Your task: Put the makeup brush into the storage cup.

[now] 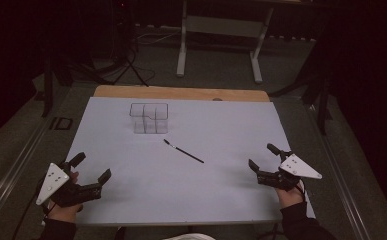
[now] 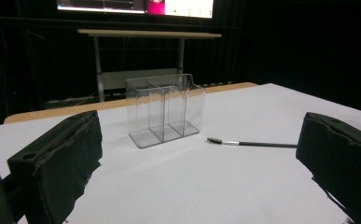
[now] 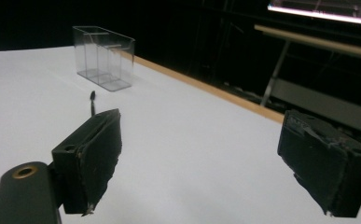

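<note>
- On the pale sheet covering the wooden table, toward its far side, stands a clear plastic organiser box with upright dividers, empty in every compartment I can see.
- Nearer the person, well apart from the box, a thin black-handled brush lies flat on the sheet, its bristle tip pointing toward the box.
- At the near left corner, the left gripper is held in a hand just above the sheet, its fingers spread wide with nothing between them.
- In the left gripper view, the box and the brush both sit between those two black fingers, farther off.
- At the near right, the right gripper is held by the other hand, its fingers likewise wide apart and empty.
- Both grippers are well clear of the brush and box.
- Beyond the table, a white-legged stand rises from the dark floor.
</note>
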A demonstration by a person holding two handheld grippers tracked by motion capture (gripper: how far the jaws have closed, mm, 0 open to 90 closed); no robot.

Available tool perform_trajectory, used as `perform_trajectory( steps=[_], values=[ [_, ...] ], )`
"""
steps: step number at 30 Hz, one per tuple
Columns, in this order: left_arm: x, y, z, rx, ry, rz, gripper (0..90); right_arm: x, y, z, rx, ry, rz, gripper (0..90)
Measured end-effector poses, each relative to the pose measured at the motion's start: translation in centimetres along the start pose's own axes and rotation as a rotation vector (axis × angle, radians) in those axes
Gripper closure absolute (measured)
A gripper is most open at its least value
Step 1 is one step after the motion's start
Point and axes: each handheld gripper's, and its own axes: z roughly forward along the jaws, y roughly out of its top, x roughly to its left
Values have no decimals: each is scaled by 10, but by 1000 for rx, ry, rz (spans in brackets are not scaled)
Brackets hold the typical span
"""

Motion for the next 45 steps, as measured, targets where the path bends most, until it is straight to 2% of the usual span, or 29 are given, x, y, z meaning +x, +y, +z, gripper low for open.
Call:
perform_trajectory(
  steps=[1,4,7,10,12,15,16,18,22,24,27,31,34,37,38,39,40,41,42,43,45],
  values=[
    [0,0,0,2,1,0,10,0,0,0,23,-16,7,134],
    [0,0,0,1,3,1,10,-2,-1,0,33,-55,24,134],
    [-1,1,0,2,4,9,10,-6,-4,3,97,-82,53,134],
    [-2,1,-1,2,5,12,10,-9,-7,4,207,-144,105,130],
    [-1,1,-1,-1,5,11,10,-12,-7,6,302,-182,155,125],
    [-1,1,-1,1,6,10,10,-21,-11,8,412,-212,257,106],
    [-1,1,-1,1,7,11,10,-24,-13,8,438,-205,286,105],
    [-1,2,-1,0,6,12,10,-29,-14,9,495,-213,306,102],
    [0,2,-1,1,9,9,10,-34,-9,9,598,-180,302,100],
    [0,2,-1,-3,12,7,10,-34,-8,10,651,-139,306,100],
    [0,2,-1,-2,15,3,10,-35,-6,12,758,-83,309,100],
    [0,2,-1,-1,16,4,10,-40,-2,10,829,-28,344,101],
    [0,2,-1,3,15,6,10,-45,1,6,871,34,367,101],
    [0,2,-1,3,14,5,10,-46,5,5,938,101,356,101],
    [0,2,0,4,14,6,10,-46,5,5,966,117,345,101],
    [0,2,0,4,14,6,9,-46,5,5,966,117,345,101],
    [0,2,0,5,12,6,10,-45,5,7,1026,159,329,101],
    [0,2,0,5,12,6,10,-44,5,8,1053,179,324,101],
    [0,2,0,5,12,5,10,-44,5,8,1053,179,324,101],
    [0,2,0,5,12,5,10,-43,6,9,1079,203,312,102],
    [0,2,0,6,11,5,10,-40,8,11,1103,220,293,102]
  ],
)
